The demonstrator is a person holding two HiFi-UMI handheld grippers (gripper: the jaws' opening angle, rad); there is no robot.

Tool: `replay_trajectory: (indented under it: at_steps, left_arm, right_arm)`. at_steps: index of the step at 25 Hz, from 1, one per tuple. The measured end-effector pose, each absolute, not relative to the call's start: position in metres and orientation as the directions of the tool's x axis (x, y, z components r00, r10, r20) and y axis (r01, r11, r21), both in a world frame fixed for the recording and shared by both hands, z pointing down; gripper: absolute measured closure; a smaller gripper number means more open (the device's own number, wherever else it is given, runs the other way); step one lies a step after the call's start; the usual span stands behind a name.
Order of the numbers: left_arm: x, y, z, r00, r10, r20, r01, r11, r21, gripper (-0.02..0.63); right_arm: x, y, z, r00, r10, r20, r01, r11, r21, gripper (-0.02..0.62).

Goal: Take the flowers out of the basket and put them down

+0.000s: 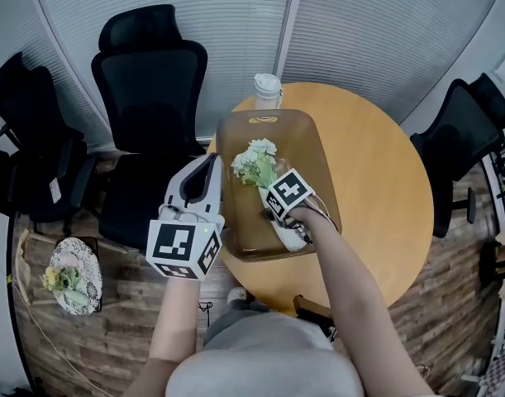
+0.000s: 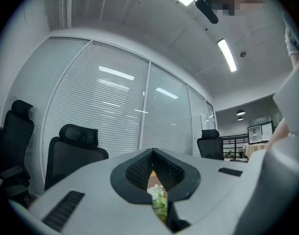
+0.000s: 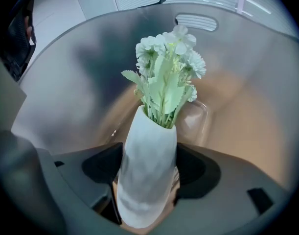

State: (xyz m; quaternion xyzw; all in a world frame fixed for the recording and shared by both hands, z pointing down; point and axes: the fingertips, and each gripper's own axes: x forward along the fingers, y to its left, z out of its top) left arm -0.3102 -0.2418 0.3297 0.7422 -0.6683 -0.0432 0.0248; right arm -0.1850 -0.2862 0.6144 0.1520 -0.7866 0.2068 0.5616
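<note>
A bunch of white and green flowers (image 1: 256,162) stands in a white vase (image 1: 290,235) inside the translucent brown basket (image 1: 229,139) on the round wooden table (image 1: 384,180). My right gripper (image 1: 274,212) reaches down into the basket. In the right gripper view its jaws press on both sides of the vase (image 3: 148,170), with the flowers (image 3: 169,67) rising above them and the basket wall (image 3: 247,82) all around. My left gripper (image 1: 209,162) hangs just outside the basket's left rim, shut and empty. Through the slit at its tips (image 2: 154,154) the flowers (image 2: 158,195) show.
A bottle with a white lid (image 1: 267,89) stands at the table's far edge behind the basket. Black office chairs are at the left (image 1: 149,81) and right (image 1: 459,139). A patterned plate with flowers (image 1: 70,275) lies low at the left. Blinds close off the back.
</note>
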Motion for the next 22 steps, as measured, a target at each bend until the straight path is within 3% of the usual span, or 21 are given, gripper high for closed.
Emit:
replay_trajectory:
  at_steps: [22]
  left_arm:
    - [-0.292,-0.234,0.315,0.149,-0.987,-0.062,-0.986,-0.154,0.071,0.603]
  right_arm:
    - [-0.208,-0.304,0.515,-0.549,-0.253,0.796,-0.464,0.885,-0.039,0.239]
